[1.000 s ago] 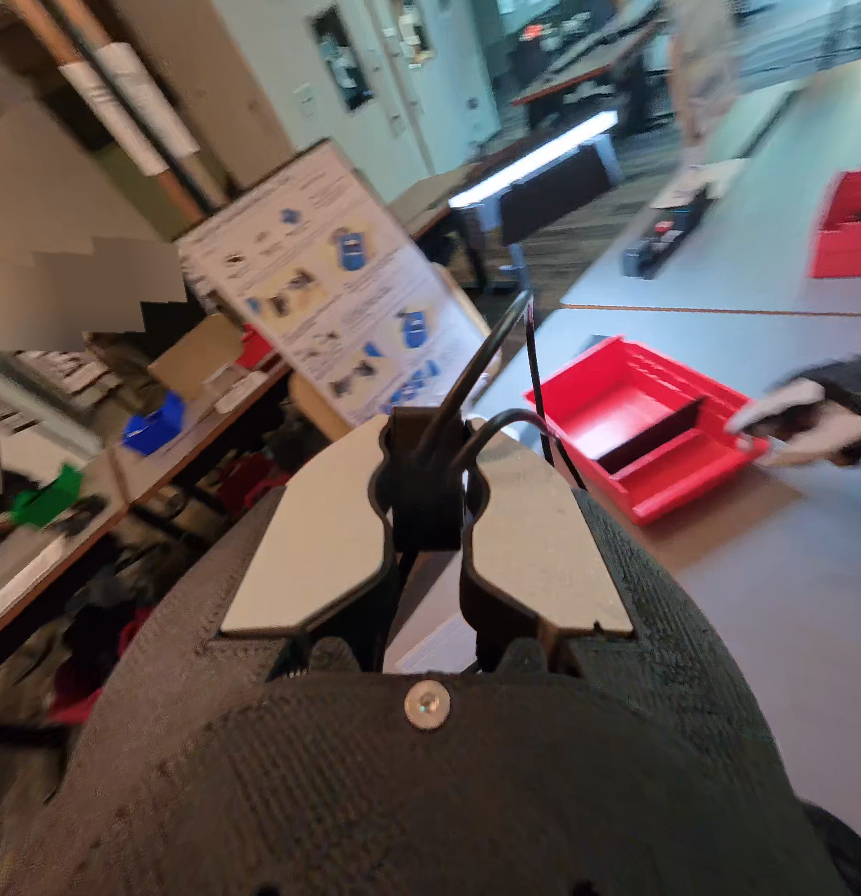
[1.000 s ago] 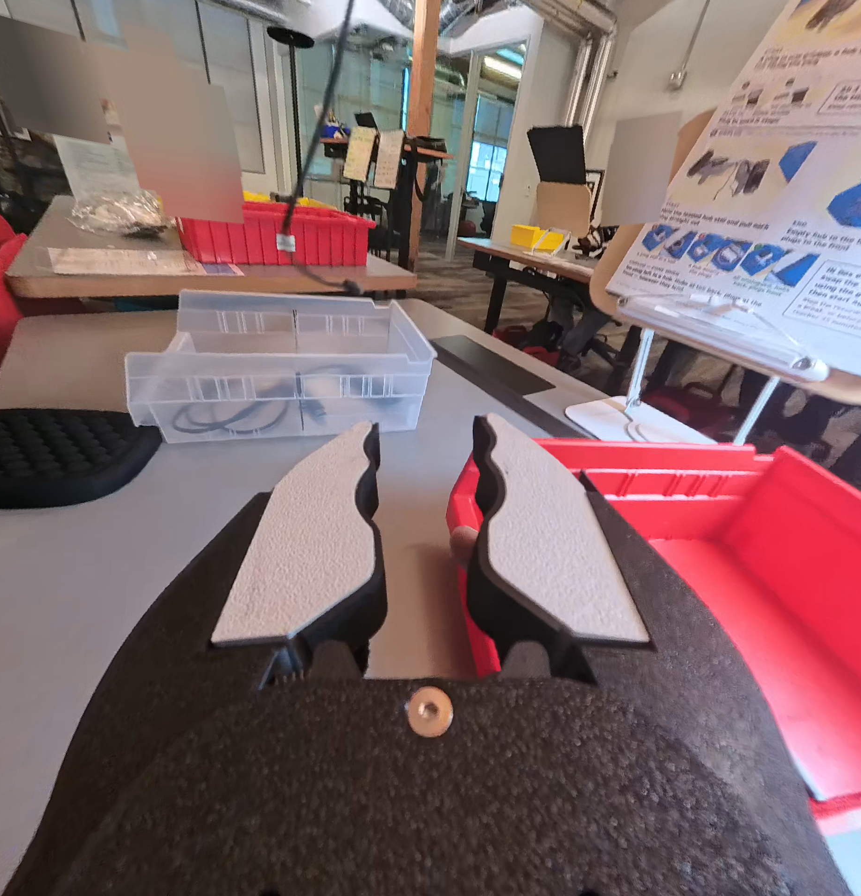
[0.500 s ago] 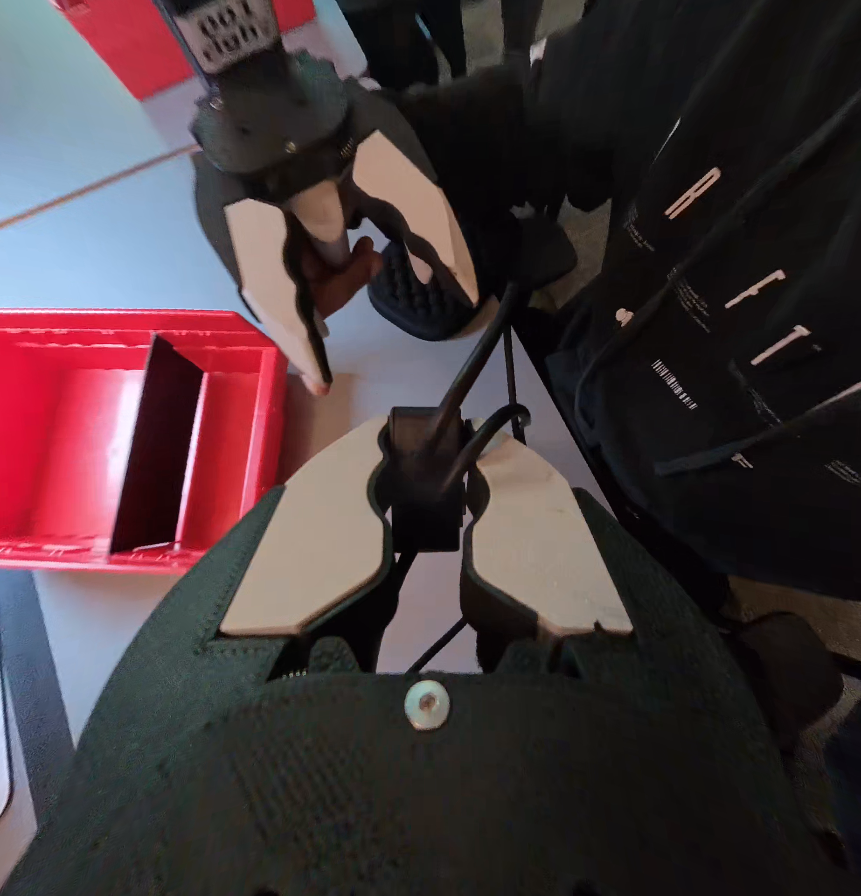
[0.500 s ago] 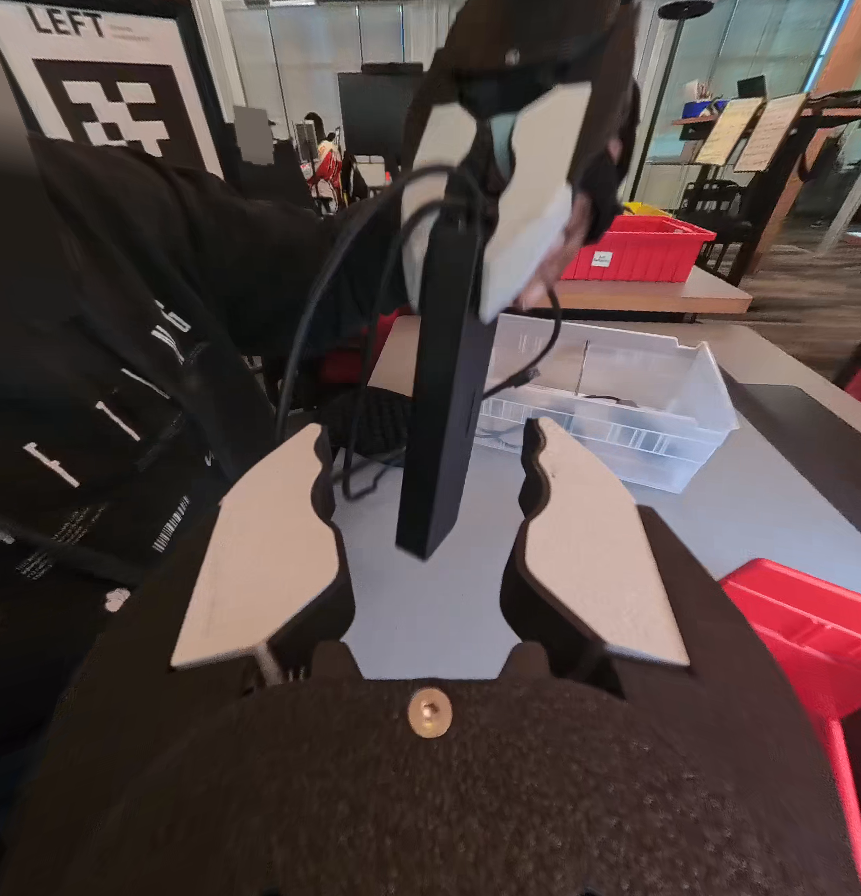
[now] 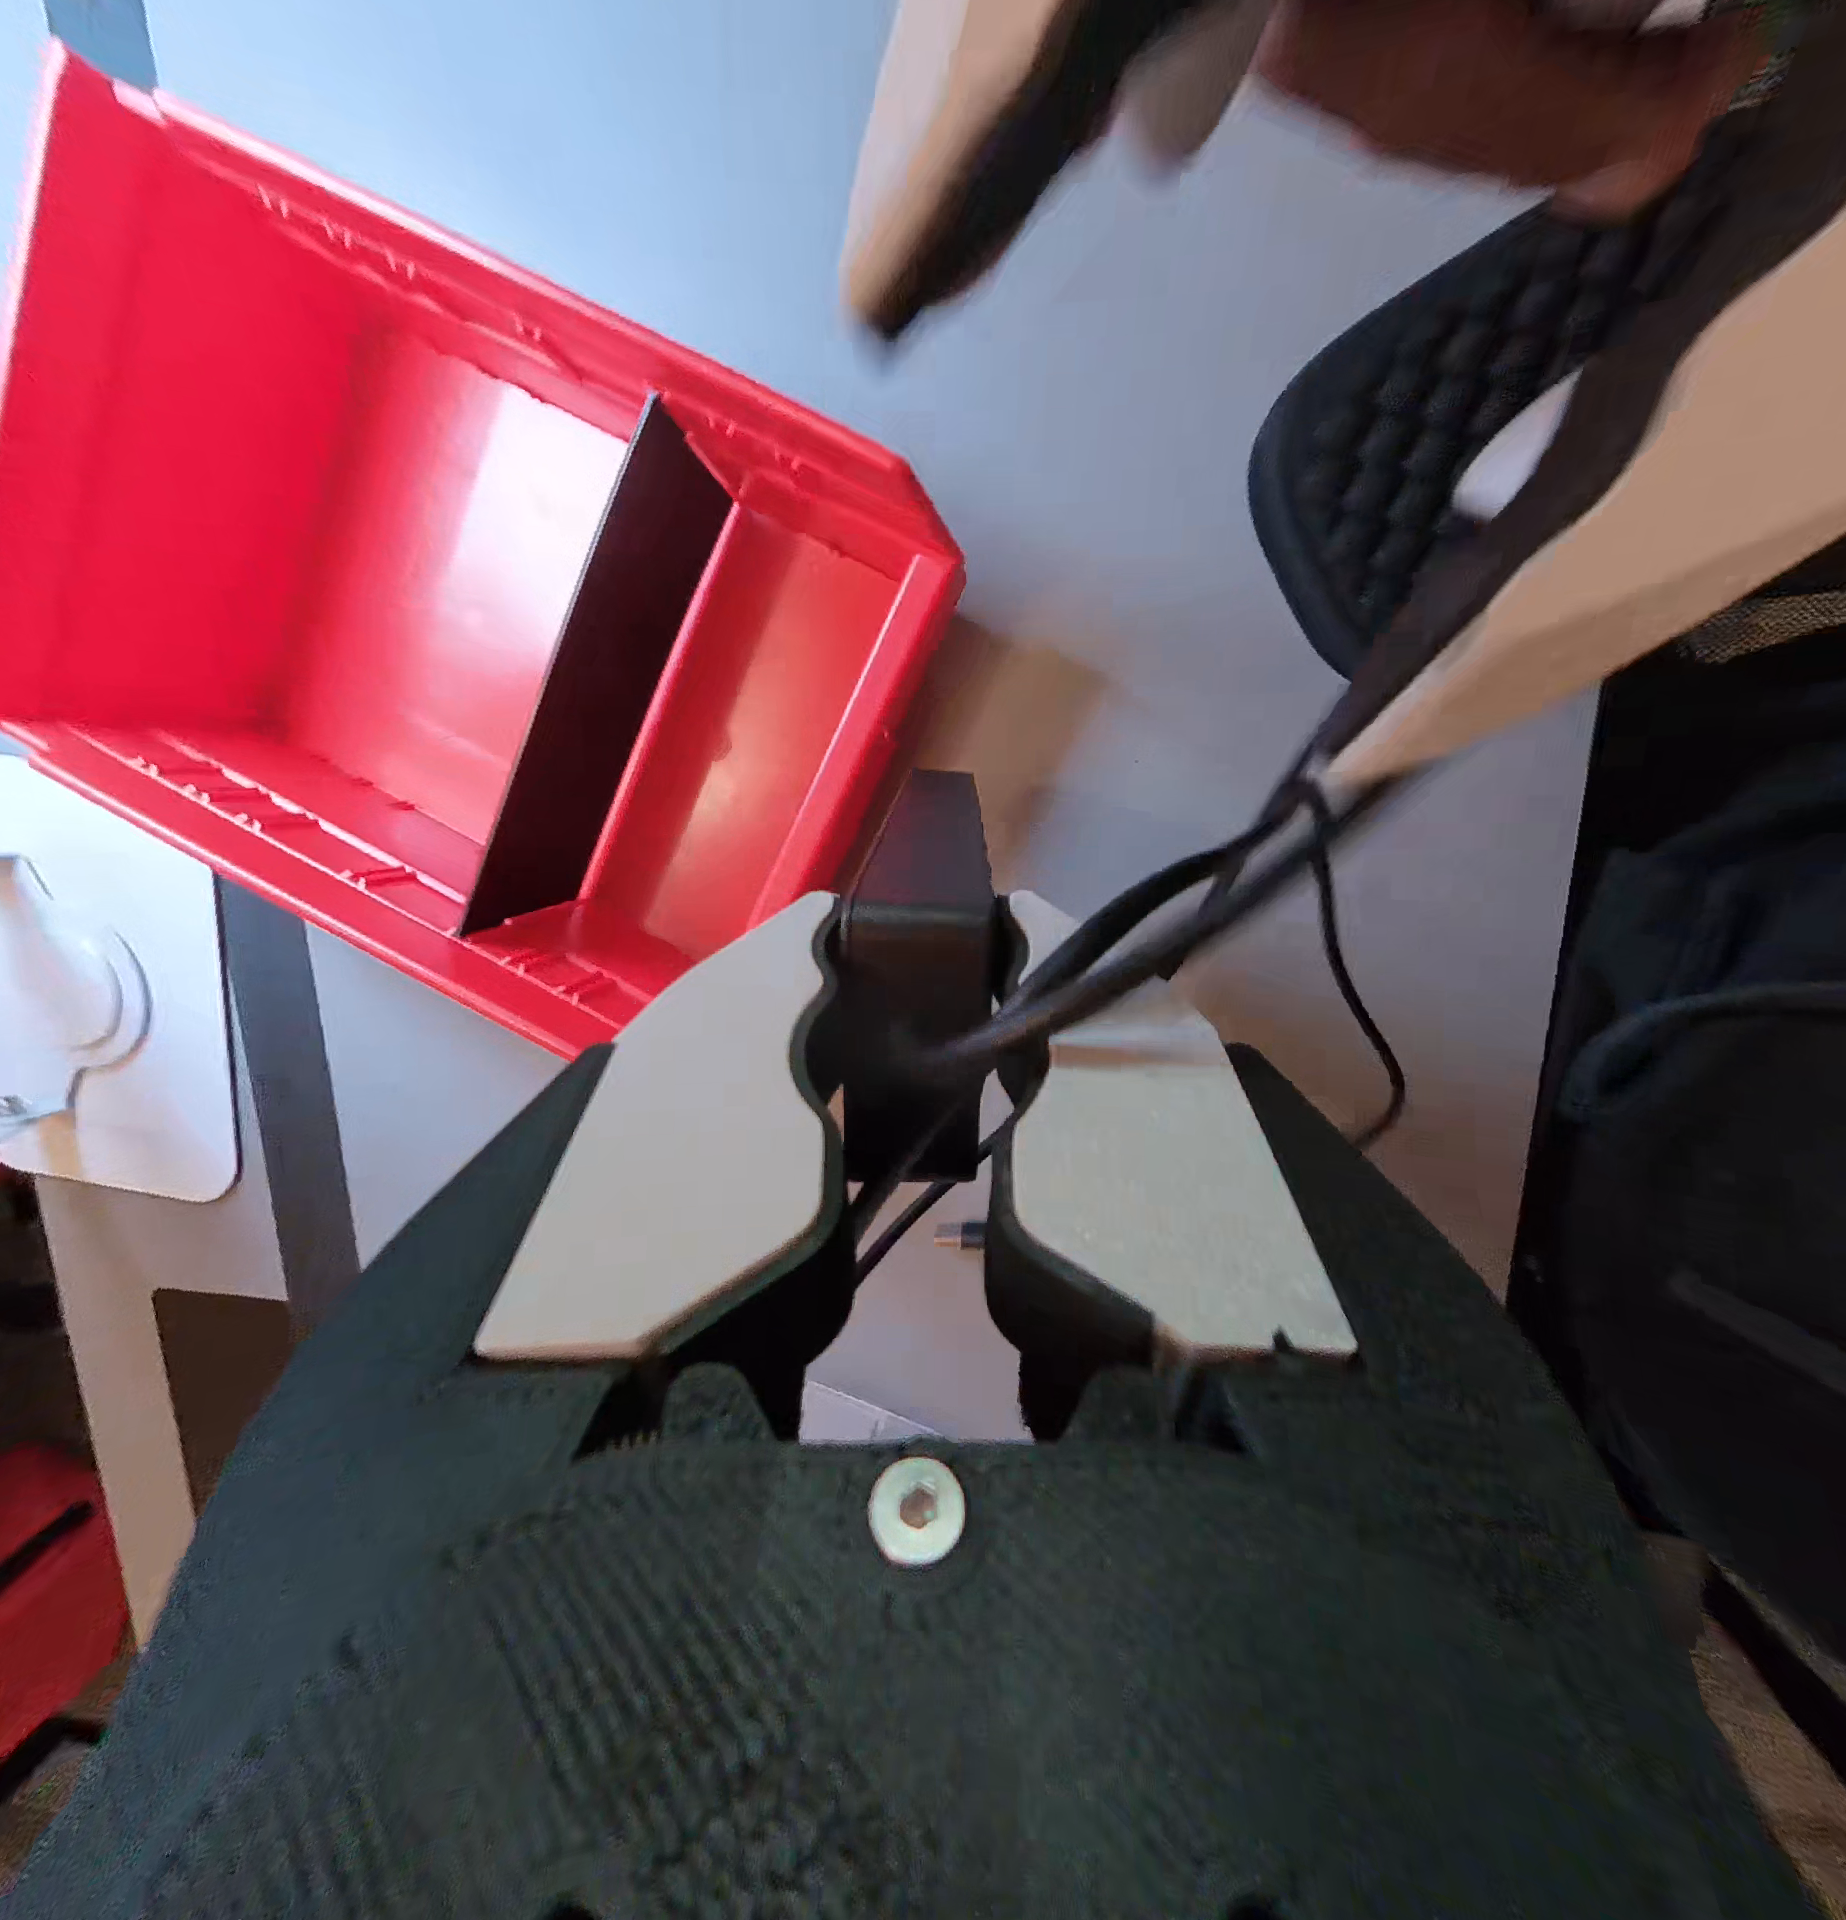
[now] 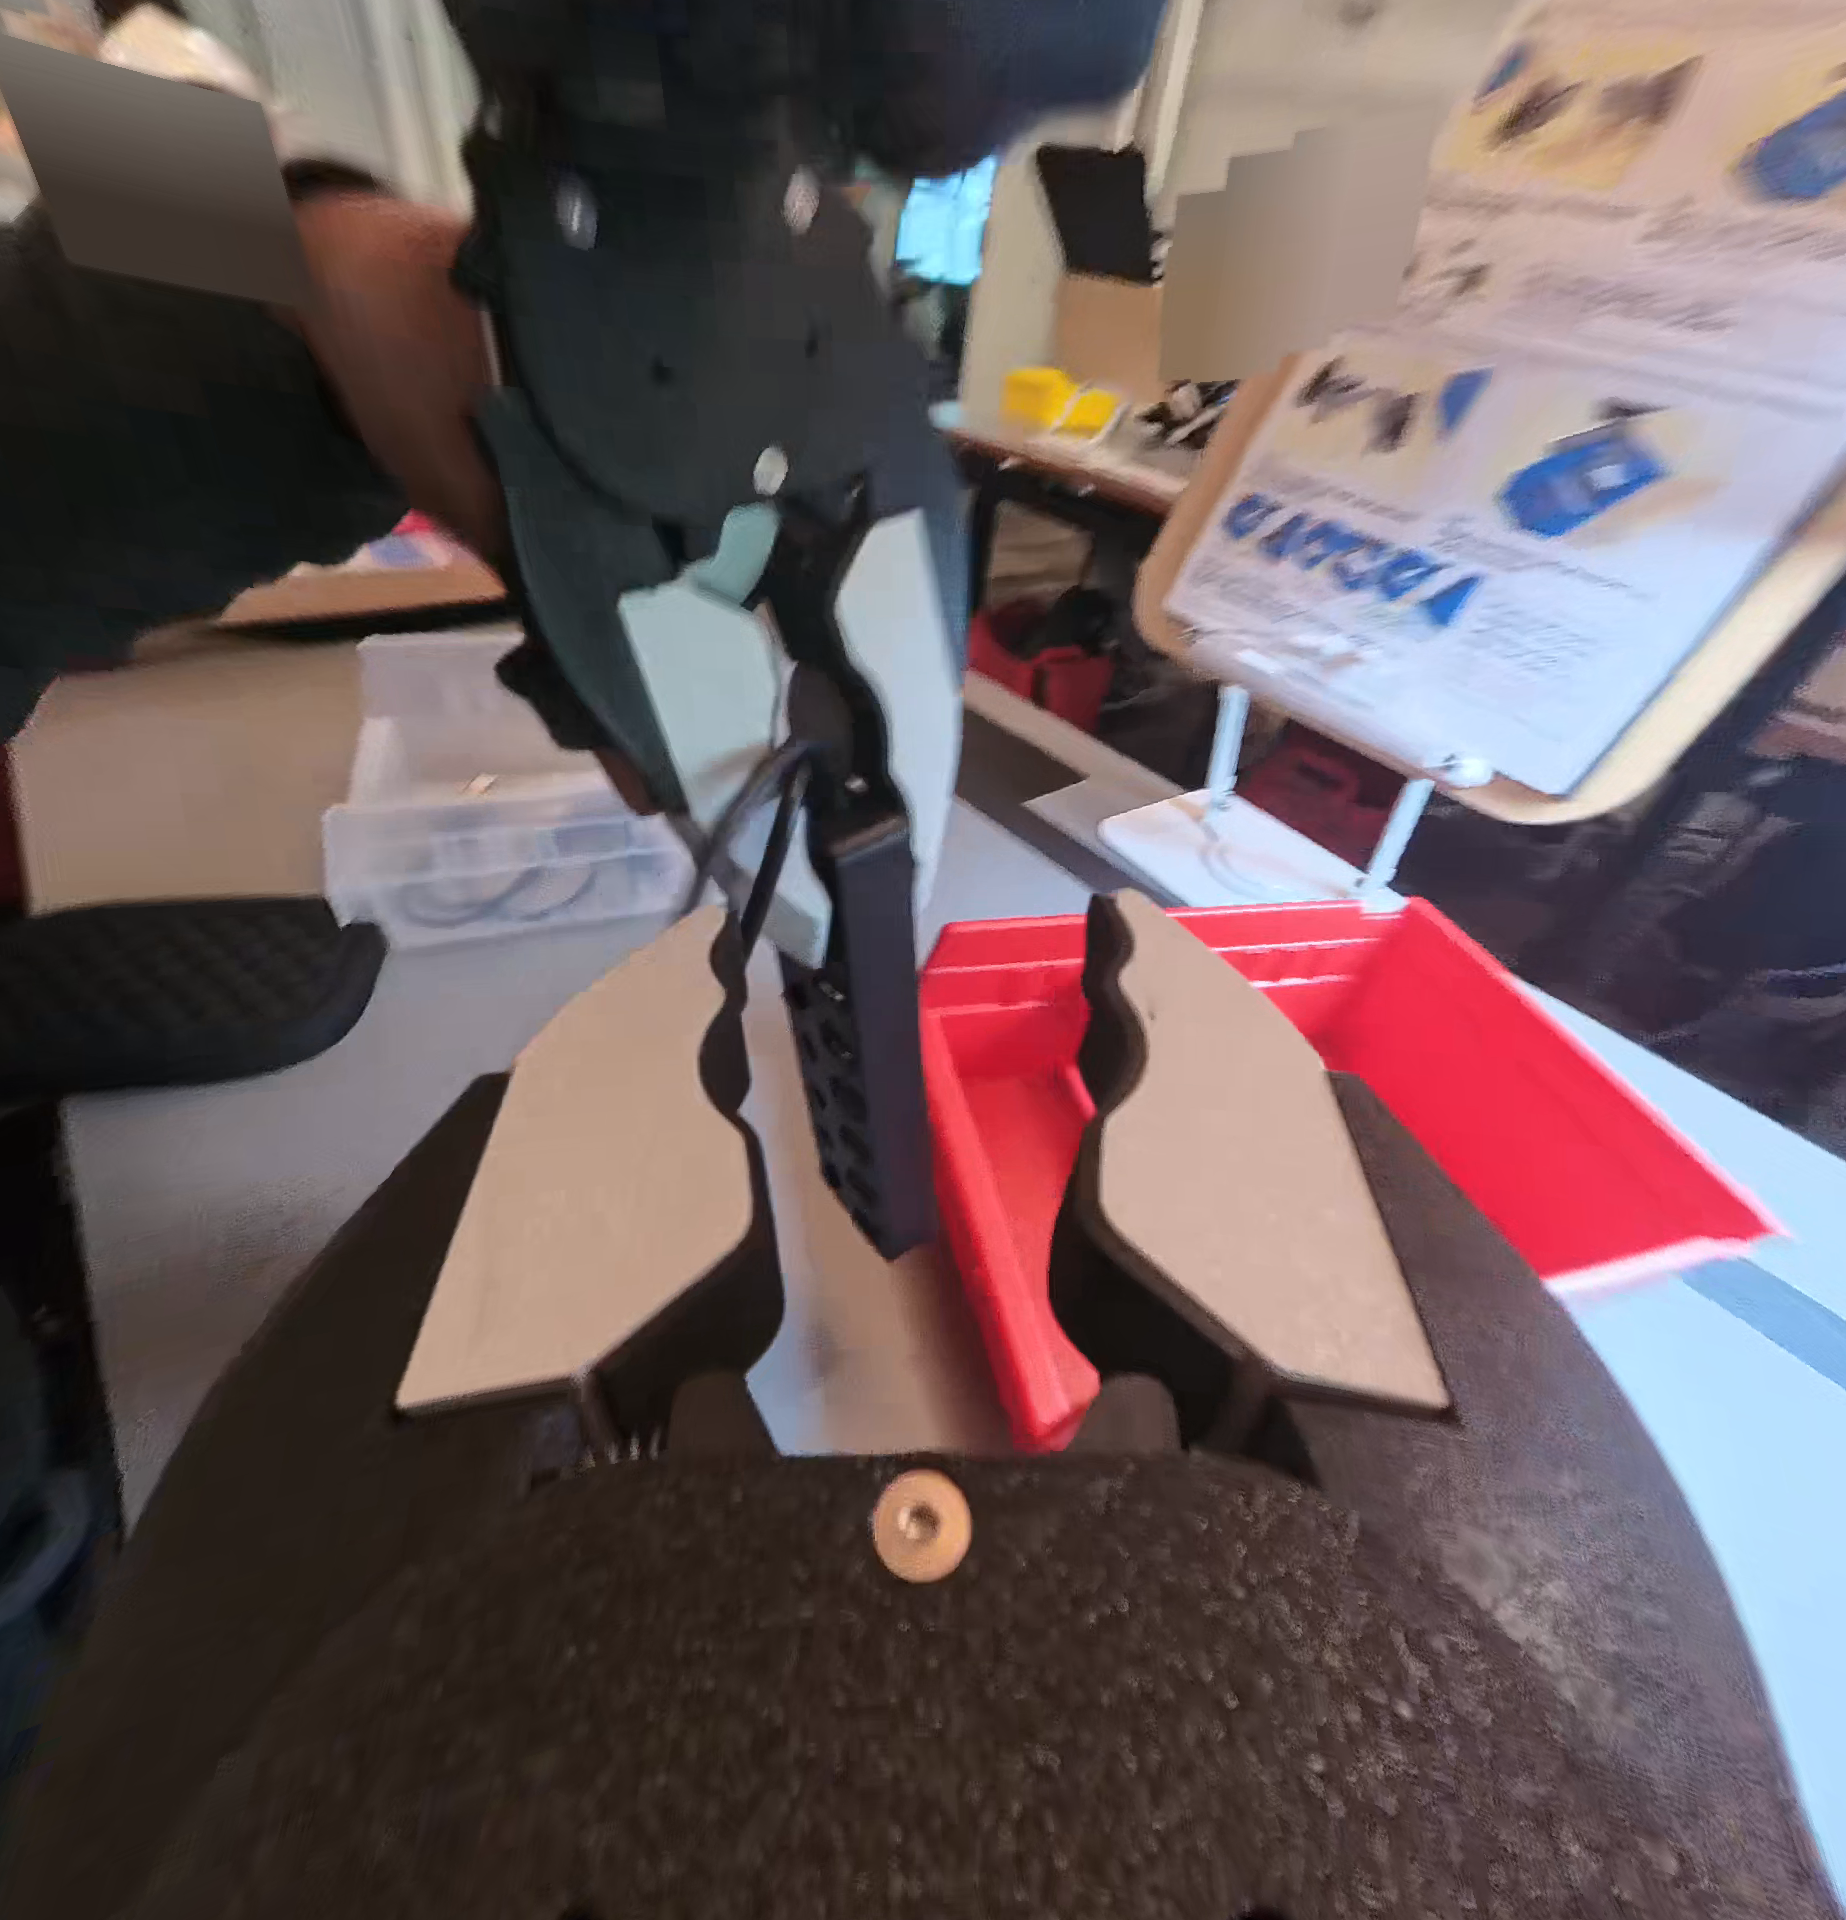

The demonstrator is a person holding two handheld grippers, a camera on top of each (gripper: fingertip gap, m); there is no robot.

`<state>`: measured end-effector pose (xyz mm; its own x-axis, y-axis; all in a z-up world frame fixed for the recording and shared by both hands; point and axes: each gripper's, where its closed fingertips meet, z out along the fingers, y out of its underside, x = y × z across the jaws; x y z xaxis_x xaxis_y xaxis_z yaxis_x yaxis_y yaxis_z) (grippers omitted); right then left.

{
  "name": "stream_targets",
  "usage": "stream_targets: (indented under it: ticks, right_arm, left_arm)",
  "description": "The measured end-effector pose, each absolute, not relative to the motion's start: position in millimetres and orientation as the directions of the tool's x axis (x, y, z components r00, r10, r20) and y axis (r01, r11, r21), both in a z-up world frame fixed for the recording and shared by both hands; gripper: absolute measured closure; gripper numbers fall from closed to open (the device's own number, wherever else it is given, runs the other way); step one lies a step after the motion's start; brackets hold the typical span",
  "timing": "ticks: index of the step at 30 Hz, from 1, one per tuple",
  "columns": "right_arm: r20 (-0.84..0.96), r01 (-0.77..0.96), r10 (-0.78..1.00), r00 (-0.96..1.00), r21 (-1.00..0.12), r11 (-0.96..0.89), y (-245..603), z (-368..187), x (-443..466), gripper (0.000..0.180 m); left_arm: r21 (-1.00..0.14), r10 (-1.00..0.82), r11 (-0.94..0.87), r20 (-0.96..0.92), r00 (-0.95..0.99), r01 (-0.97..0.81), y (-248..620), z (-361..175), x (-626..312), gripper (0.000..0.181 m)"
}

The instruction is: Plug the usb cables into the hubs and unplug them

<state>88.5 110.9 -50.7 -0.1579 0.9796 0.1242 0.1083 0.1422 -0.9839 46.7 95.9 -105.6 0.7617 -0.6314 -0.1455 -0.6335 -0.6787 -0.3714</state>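
My left gripper [image 5: 919, 914] is shut on the top end of a long black USB hub [image 5: 914, 1039], held above the grey table. Two black cables [image 5: 1158, 935] run from the hub's top toward the upper right. In the right wrist view the hub [image 6: 867, 1060] hangs down from the left gripper [image 6: 857, 831], its row of ports facing left. My right gripper [image 6: 914, 935] is open, and the hub's lower end sits between its fingers without touching them. In the left wrist view the right gripper's fingers [image 5: 1625, 623] are blurred.
A red bin [image 5: 275, 312] with a black divider lies on the table left of the hub; it also shows in the right wrist view [image 6: 1470, 1039]. A black mat [image 6: 150, 987], a clear bin [image 6: 503, 831] with cables and an instruction board [image 6: 1521, 520] stand behind. My right fingertips sit around 7 cm from my left ones.
Both grippers have swung round and come together. The hub now sits lower and deeper between the open right fingers. The left gripper keeps its hold on the hub.
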Motion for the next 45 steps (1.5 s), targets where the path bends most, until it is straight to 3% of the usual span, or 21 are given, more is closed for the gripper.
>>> stream_targets:
  ticks: [3,8,10,12,13,17,19,23,28,34,37,38,45]
  right_arm:
    - [0.143,0.142,0.982,-0.120,-0.977,0.160,118.7,-49.1,101.3,0.113]
    - [0.324,0.341,0.941,-0.099,-0.877,0.338,100.1,-100.2,78.9,0.103]
    - [0.389,0.380,0.912,-0.130,-0.830,0.409,95.4,-122.0,65.8,0.120]
    - [0.416,0.342,0.880,-0.231,-0.811,0.474,89.9,-130.0,61.7,0.167]
    - [0.385,0.285,0.852,-0.355,-0.823,0.491,77.0,-131.1,64.7,0.175]
    - [0.234,0.108,0.667,-0.707,-0.897,0.430,38.8,-129.1,85.2,0.175]
    - [0.064,0.129,0.560,-0.826,-0.946,0.298,15.5,-129.3,95.3,0.170]
    - [-0.100,0.201,0.455,-0.885,-0.963,0.180,-15.8,-143.2,97.8,0.110]
    - [-0.133,0.210,0.399,-0.907,-0.965,0.155,-51.6,-160.4,96.0,0.088]
    - [-0.072,0.116,0.350,-0.934,-0.988,0.106,-80.5,-150.9,88.9,0.078]
    - [-0.049,0.081,0.322,-0.946,-0.993,0.086,-88.6,-143.1,93.6,0.106]
    - [-0.062,0.091,0.319,-0.946,-0.993,0.076,-87.7,-141.0,93.6,0.108]
    - [-0.168,0.167,0.339,-0.926,-0.985,-0.031,-72.3,-142.6,87.0,0.108]
  left_arm:
    - [-0.343,-0.584,-0.725,-0.153,0.797,-0.597,102.7,-117.0,34.0,0.155]
    - [-0.321,-0.586,-0.750,-0.084,0.806,-0.579,98.4,-136.0,36.3,0.155]
    - [-0.305,-0.649,-0.715,-0.046,0.760,-0.629,86.1,-142.0,46.4,0.155]
    - [-0.280,-0.727,-0.659,-0.001,0.687,-0.698,65.9,-146.5,54.2,0.155]
    - [-0.269,-0.770,-0.618,0.020,0.637,-0.739,54.4,-148.2,56.7,0.156]
    - [-0.349,-0.921,-0.389,0.152,0.358,-0.852,5.6,-141.2,80.1,0.156]
    - [-0.442,-0.964,-0.261,0.168,0.206,-0.858,-12.7,-132.9,93.1,0.156]
    - [-0.562,-0.978,-0.177,0.191,0.081,-0.808,-29.1,-121.4,106.5,0.156]
    - [-0.660,-0.973,-0.122,0.226,-0.042,-0.742,-40.5,-117.6,119.0,0.156]
    - [-0.756,-0.945,-0.079,0.265,-0.193,-0.650,-48.3,-107.0,134.6,0.156]
    - [-0.793,-0.951,-0.062,0.232,-0.206,-0.607,-41.8,-101.9,133.3,0.156]
    - [-0.804,-0.948,-0.074,0.240,-0.208,-0.590,-40.8,-99.2,132.4,0.156]
    - [-0.853,-0.970,-0.204,0.242,-0.019,-0.480,-7.8,-89.9,113.6,0.148]
